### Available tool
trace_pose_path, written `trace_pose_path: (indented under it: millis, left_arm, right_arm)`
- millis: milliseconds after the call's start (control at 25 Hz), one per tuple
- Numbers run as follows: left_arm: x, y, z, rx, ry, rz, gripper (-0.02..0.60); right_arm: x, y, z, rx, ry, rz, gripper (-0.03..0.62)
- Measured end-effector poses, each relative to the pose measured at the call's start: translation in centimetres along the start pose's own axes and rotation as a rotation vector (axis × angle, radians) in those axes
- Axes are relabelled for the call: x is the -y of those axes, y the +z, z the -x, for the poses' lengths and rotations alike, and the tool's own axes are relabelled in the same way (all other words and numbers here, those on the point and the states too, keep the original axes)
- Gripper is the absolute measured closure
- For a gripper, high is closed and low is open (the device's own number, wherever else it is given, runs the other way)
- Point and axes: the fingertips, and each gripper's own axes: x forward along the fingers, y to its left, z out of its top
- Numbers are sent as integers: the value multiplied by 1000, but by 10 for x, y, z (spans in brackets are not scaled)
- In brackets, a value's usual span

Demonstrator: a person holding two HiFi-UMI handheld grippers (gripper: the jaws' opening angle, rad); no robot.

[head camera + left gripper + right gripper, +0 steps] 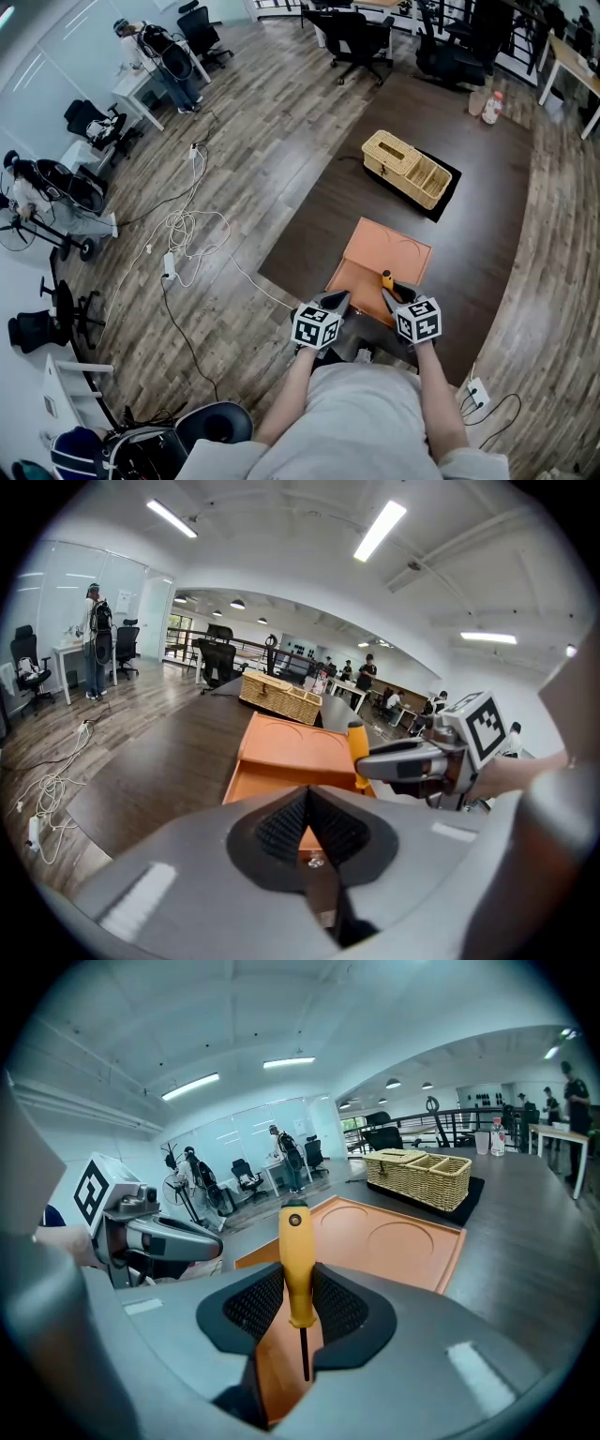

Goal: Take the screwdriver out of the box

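The screwdriver has a yellow handle and a thin dark shaft. It stands upright between the pads of my right gripper, which is shut on the handle. In the head view the yellow handle pokes up at my right gripper, over the near part of the open orange box. The box lid lies flat and has two round recesses. My left gripper is shut with nothing in it, just left of the right gripper and over the near edge of the box.
The box sits on a dark brown table. A wicker basket on a black mat stands farther back, with a bottle near the far edge. White cables trail over the wooden floor at left. Office chairs and people are farther off.
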Motion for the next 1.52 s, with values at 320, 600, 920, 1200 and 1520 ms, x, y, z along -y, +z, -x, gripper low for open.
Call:
trace_pose_path:
  millis: [320,600,920,1200,1520]
  left_arm:
    - [2,-3,1,2,0,1,528]
    - [1,-1,3,9,-2,-1,528]
    - [6,0,5,18,-15,-4,528]
    - [5,0,4,16,-20,-4,528]
    - [4,-1,5,18,-18,1,528]
  right_arm:
    - [-3,-4,1,-6,9,-6,496]
    - [-4,-2,-1,-7,8,-8,496]
    - [-9,0,0,-3,13,3,496]
    - [-9,0,-2,-6,12,-4,496]
    - [-7,-1,-1,-7,8,-4,496]
